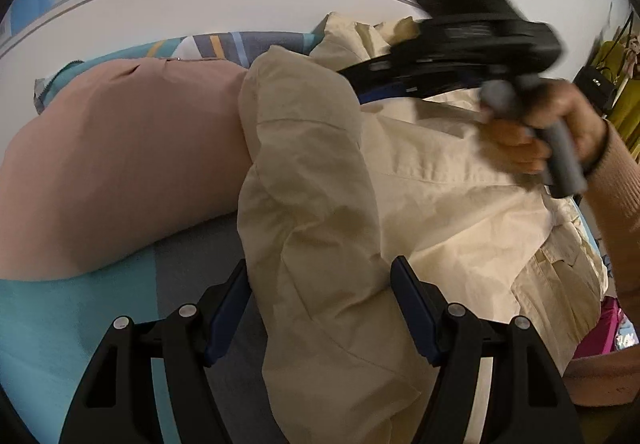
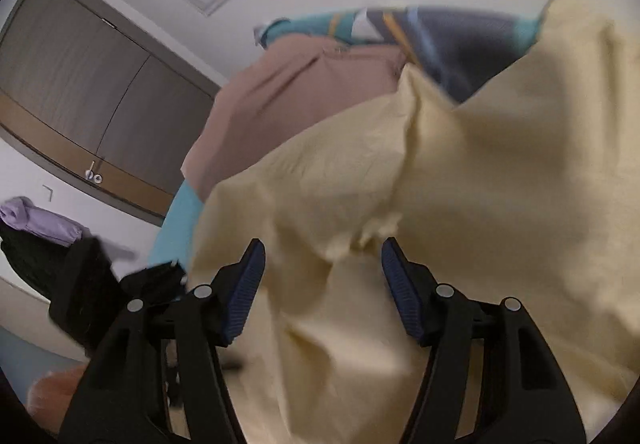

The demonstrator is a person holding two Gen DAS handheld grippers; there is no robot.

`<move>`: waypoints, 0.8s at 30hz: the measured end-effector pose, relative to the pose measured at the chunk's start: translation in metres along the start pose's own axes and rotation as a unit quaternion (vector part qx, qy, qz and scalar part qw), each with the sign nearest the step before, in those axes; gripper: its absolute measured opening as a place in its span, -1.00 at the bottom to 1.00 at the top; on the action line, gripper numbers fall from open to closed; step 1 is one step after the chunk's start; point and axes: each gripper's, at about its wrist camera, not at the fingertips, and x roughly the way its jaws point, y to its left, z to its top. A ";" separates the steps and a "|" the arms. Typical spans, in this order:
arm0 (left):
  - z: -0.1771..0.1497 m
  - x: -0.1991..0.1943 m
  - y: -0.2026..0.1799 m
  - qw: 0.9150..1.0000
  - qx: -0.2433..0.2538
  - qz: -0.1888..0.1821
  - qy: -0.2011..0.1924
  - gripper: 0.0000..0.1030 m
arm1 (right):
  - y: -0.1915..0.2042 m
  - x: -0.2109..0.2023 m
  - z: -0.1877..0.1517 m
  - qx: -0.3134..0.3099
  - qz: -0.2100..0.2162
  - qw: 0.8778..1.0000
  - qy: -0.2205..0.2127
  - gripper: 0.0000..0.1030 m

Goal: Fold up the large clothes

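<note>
Cream fabric is lying closest to both cameras: a large cream garment (image 1: 440,179) is spreading over the bed (image 1: 80,324), and one bunched sleeve or fold of it is running straight up between the jaws of the left gripper (image 1: 322,304). Those jaws are standing well apart, with a blue pad on either side of the cloth; neither pad appears to be pressing on it, so nothing is being gripped there. To the left of these jaws and further ahead, a pink pillow (image 1: 120,163) is resting on the turquoise and grey bedding, its near edge meeting the cream fold.

Ahead and to the right of the left jaws, a hand (image 1: 552,127) in a pink knitted sleeve (image 1: 620,179) is holding the grey handle of the right gripper (image 2: 323,276), whose black body is showing blurred above the garment.

Seen from its own wrist camera, the right gripper is also hanging with its jaws wide apart, cream cloth filling the space ahead of and beneath them, a crumpled edge sitting just beyond the pads without being clamped. Beyond those jaws the pink pillow is lying against the striped bedding. Far to the left a wooden wardrobe (image 2: 100,91) is standing, with purple and black clothes (image 2: 36,228) heaped below it.
</note>
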 end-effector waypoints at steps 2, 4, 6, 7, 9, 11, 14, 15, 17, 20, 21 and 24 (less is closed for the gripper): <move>-0.003 0.001 0.002 1.000 -0.002 -0.007 0.002 0.33 | -0.002 0.008 0.006 0.002 0.007 1.000 0.011 -0.29; -0.005 0.003 0.004 1.000 -0.001 -0.011 0.004 0.33 | 0.002 0.003 0.014 -0.020 0.015 1.000 -0.004 -0.93; -0.006 0.005 0.008 1.000 -0.004 -0.019 0.006 0.33 | 0.012 -0.015 0.022 -0.045 -0.007 0.998 -0.038 -0.94; -0.005 0.006 0.010 1.000 -0.004 -0.024 0.006 0.33 | 0.023 -0.031 0.028 -0.066 -0.015 0.996 -0.064 -0.95; -0.005 0.008 0.012 1.000 -0.003 -0.029 0.003 0.33 | 0.041 -0.054 0.039 -0.104 -0.032 0.988 -0.107 -0.96; -0.005 0.012 0.012 0.999 -0.002 -0.031 0.013 0.32 | 0.049 -0.055 0.044 -0.120 -0.050 0.984 -0.118 -0.97; -0.006 0.013 0.008 1.000 0.009 -0.023 0.016 0.32 | 0.044 -0.034 0.046 -0.120 -0.102 0.983 -0.097 -0.83; -0.006 0.012 0.006 1.000 0.012 -0.019 0.018 0.33 | 0.033 -0.033 0.044 -0.091 -0.106 0.986 -0.093 -0.66; -0.005 0.008 0.006 1.000 0.013 -0.011 0.011 0.33 | 0.019 -0.047 0.034 -0.059 -0.106 0.986 -0.118 -0.15; 0.000 -0.005 0.009 1.000 0.014 0.005 -0.009 0.36 | 0.003 -0.099 -0.008 -0.050 -0.117 0.979 -0.156 0.04; 0.003 -0.010 0.010 1.000 0.015 0.013 -0.019 0.36 | -0.004 -0.122 -0.031 -0.050 -0.129 0.976 -0.169 0.08; 0.015 -0.020 0.007 0.998 0.031 0.037 -0.043 0.38 | -0.026 -0.162 -0.087 -0.021 -0.156 0.970 -0.185 0.33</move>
